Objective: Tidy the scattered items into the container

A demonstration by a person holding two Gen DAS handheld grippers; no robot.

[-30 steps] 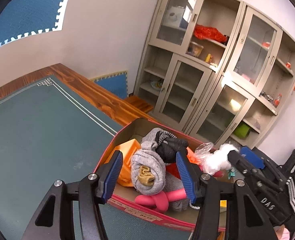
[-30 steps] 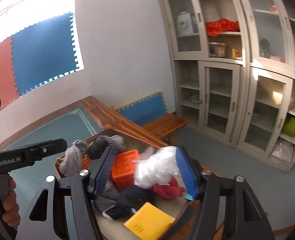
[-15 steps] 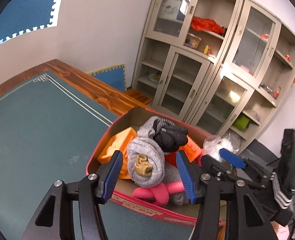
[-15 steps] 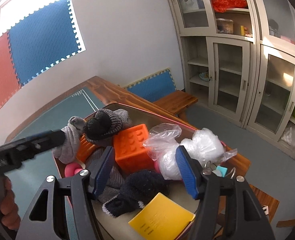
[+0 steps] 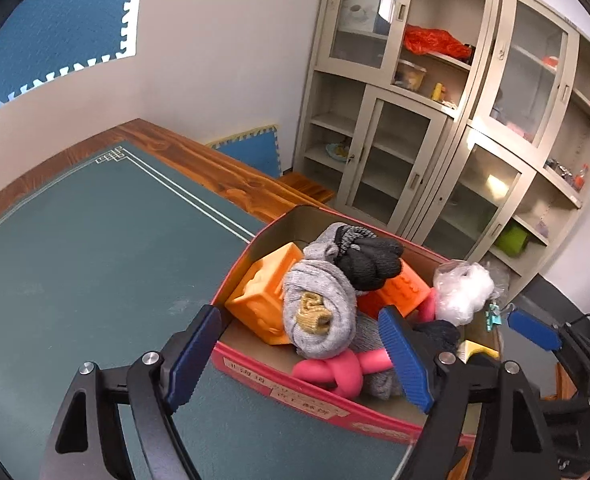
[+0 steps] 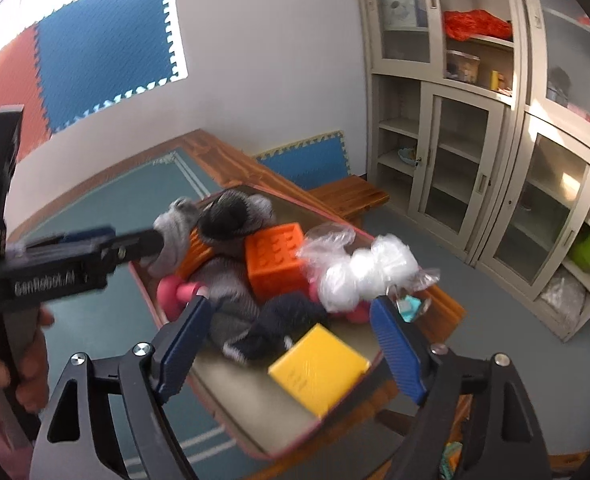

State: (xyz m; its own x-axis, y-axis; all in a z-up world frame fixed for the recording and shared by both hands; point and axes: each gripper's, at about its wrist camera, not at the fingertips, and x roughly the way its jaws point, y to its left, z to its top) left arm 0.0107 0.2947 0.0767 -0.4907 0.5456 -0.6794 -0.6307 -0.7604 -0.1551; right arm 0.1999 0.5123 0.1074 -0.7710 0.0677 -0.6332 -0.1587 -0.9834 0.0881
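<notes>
A red cardboard box (image 5: 295, 378) is sitting at the lower centre of the frame on a green table mat (image 5: 87, 248), holding rolled grey socks (image 5: 319, 308), orange blocks (image 6: 275, 258), a yellow box (image 6: 319, 370) and a plastic bag (image 6: 359, 272). The left gripper (image 5: 301, 354) and right gripper (image 6: 291, 344) are hovering above it, jaws spread wide, gripping nothing

Red box (image 5: 295, 390): cardboard, matt, brown inside. Grey sock roll (image 5: 319, 312): knitted cloth, soft, fuzzy. Black sock (image 5: 371, 262): coarse knit. Orange block (image 6: 277, 262): smooth plastic, studded face. Pink toy (image 5: 343, 368): smooth, rubbery, slight sheen. Bag (image 6: 359, 272): thin clear plastic, crinkled, glossy. Yellow box (image 6: 319, 368): matt. Table (image 5: 75, 248): matt green mat, varnished wood border. Cabinet (image 5: 435, 120): painted metal, glass doors.
</notes>
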